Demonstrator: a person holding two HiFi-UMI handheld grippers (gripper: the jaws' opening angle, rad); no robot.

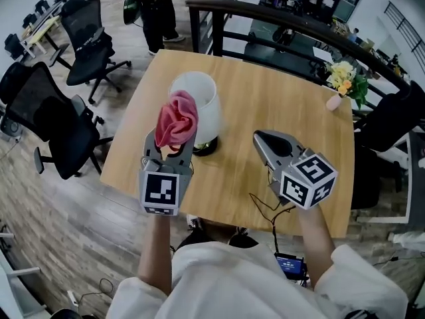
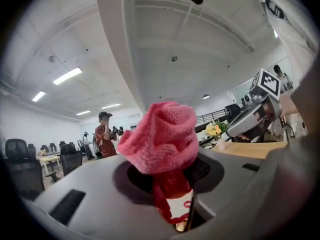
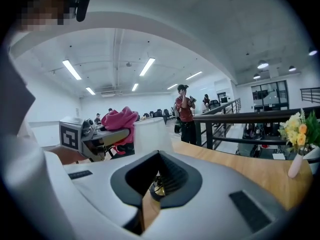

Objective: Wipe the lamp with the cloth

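Now, one lamp [image 1: 203, 97], one cloth [image 1: 176, 119] — left claw [image 1: 171, 146] gripping it, right claw [image 1: 260, 138] closed.

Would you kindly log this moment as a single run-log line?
left gripper: shut on pink cloth | right gripper: shut, empty | lamp: upright on table

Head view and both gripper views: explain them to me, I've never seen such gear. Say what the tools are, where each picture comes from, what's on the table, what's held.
A person holds a two-jaw gripper in each hand. The head view looks down from a camera on their head; each gripper view looks along that gripper's jaws. On the wooden table stand a white lamp and a vase of flowers. The left gripper is shut on a pink cloth; the right gripper is shut and empty.
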